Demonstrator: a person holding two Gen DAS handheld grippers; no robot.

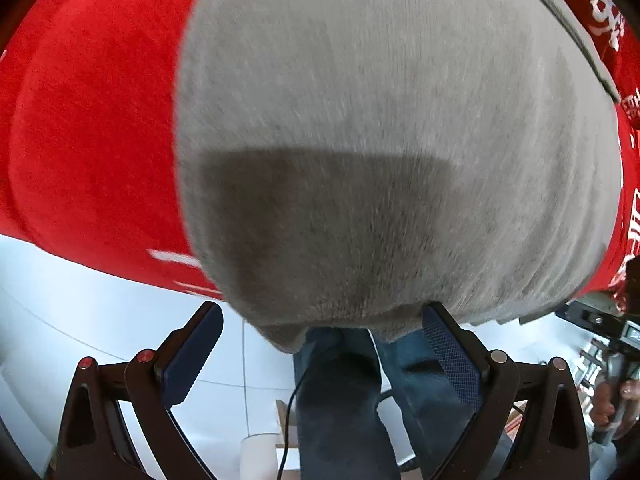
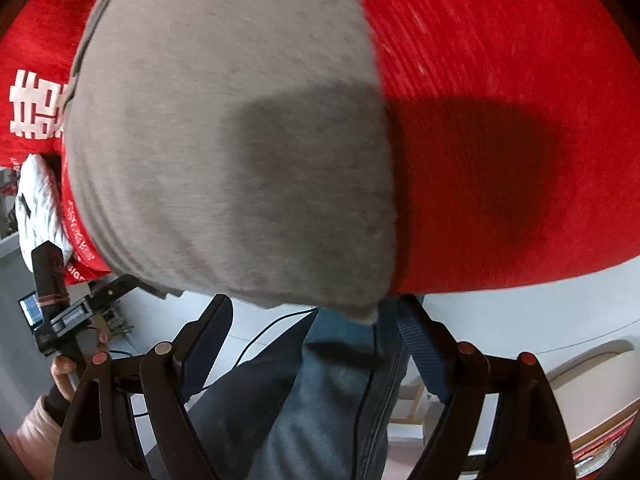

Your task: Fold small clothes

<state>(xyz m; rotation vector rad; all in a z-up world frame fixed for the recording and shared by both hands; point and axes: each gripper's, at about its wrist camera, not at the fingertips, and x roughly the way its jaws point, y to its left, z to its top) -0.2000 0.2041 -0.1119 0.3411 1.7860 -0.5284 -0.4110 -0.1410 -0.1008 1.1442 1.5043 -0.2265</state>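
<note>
Hovering wide-open, left tongs (image 1: 322, 332) and right tongs (image 2: 310, 322) each straddle a near corner of the grey garment (image 1: 380, 140), flat on the red cloth (image 1: 92, 140); presumably staged for a paired pinch-and-fold.

Across the upper frame we see a bright red cloth with white printed characters (image 2: 500, 120) covering the bench. At lower centre we see dark blue denim trouser legs (image 1: 340, 408), a thin black cable (image 2: 366, 392) trailing over them.
</note>
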